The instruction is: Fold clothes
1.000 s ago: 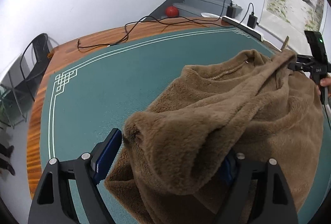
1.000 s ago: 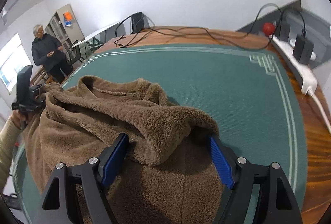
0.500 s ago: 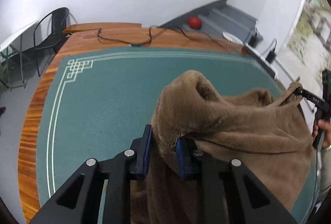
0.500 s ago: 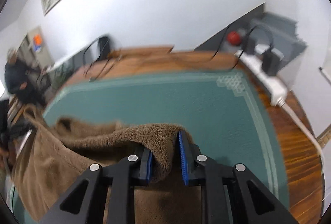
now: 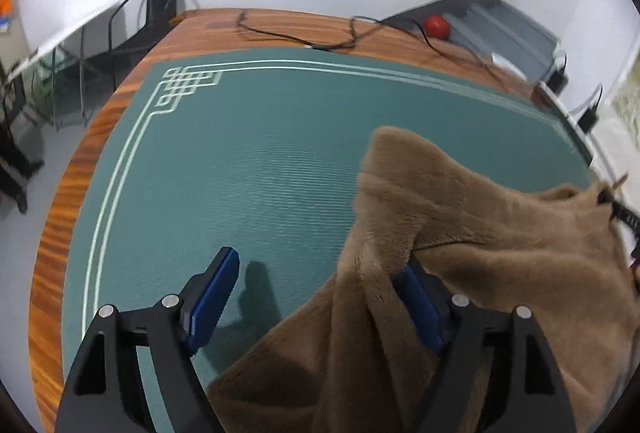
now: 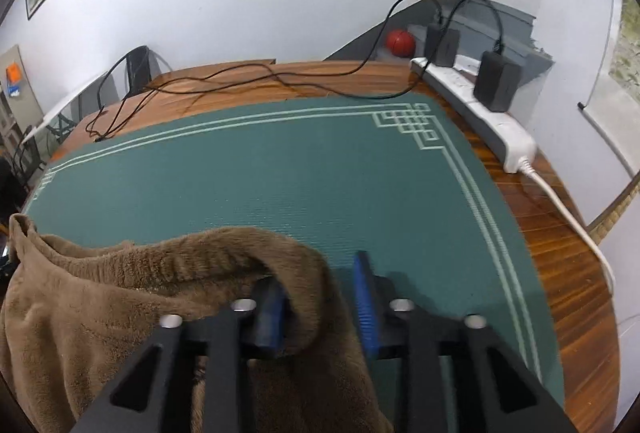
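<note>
Brown fleece garment (image 5: 480, 233) lies heaped on the green mat (image 5: 248, 169) that covers the wooden desk (image 5: 56, 233), bunched toward the near side. The left gripper (image 5: 316, 293) is opening, its jaws wide; fabric drapes over one blue pad while the other stands bare above the mat, so nothing is pinched. The right gripper (image 6: 320, 297) is opening too, a fold of fleece loose between its pads (not pressed). Black cables (image 6: 240, 81) trail across the far desk edge, a white power strip (image 6: 480, 117) with black adapters (image 6: 498, 81) lies along the side, and a red ball (image 6: 400, 43) sits by the stairs.
</note>
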Motion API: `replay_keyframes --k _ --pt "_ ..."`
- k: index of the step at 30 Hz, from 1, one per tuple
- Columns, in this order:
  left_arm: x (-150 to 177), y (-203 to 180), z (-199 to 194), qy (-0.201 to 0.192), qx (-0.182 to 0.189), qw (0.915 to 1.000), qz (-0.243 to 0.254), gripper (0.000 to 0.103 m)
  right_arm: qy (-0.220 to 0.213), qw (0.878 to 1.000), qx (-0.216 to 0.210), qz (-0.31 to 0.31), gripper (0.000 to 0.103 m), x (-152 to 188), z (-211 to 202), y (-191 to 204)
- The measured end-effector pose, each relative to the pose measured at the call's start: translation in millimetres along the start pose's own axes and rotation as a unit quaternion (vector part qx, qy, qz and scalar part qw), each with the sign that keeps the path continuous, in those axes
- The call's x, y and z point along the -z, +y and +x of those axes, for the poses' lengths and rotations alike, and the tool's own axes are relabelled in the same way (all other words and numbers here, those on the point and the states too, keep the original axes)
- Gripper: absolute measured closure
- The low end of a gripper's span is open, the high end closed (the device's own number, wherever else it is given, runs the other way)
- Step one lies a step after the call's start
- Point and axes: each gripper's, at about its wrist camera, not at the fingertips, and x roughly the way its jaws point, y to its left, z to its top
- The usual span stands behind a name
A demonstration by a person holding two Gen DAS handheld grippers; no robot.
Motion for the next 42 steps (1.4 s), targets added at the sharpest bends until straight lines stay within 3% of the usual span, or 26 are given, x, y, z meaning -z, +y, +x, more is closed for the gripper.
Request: replay_keyframes --k 1,8,14,17,20,23,26,28,31,38,42 --pt "3 7 -9 -0.004 0.008 0.9999 -0.009 0.021 -0.013 1.000 0.002 0.004 0.032 1 -9 -3" --pt "47 38 -68 -0.023 0.033 0.9989 -0.025 0.020 -0.086 0.995 -0.034 -0.034 0.026 26 -89 3" --pt "102 42 -94 0.000 0.091 0.9956 -0.022 0.020 -0.073 0.986 -0.055 -0.138 0.025 55 -103 54" --pt "127 31 -103 0.007 0.104 0.9946 0.002 0.020 -0.047 0.987 -0.053 -0.145 0.025 69 -90 64" --pt "140 21 -97 0.008 0.088 0.9958 0.026 0.020 -0.026 0.989 -0.029 -0.142 0.025 76 -71 61" --pt "144 21 -86 0.015 0.086 0.9960 0.017 0.022 -0.017 0.992 0.009 -0.126 0.025 76 -53 47" --pt "141 27 -85 0.012 0.075 0.9970 0.014 0.037 -0.009 0.995 0.040 -0.093 0.017 69 -38 20" --pt "140 29 -91 0.002 0.052 0.9983 0.027 0.045 0.002 0.996 0.033 -0.079 0.012 64 -30 9" --pt "140 35 -94 0.003 0.028 0.9992 0.030 0.045 -0.001 0.994 0.048 -0.094 0.009 64 -27 11" --pt "139 25 -115 -0.010 -0.012 0.9988 0.047 0.044 -0.016 0.996 0.031 -0.087 0.009 61 -59 13" --pt "122 14 -141 -0.048 -0.001 0.9979 0.043 0.043 -0.035 0.995 -0.021 -0.090 0.009 46 -78 27"
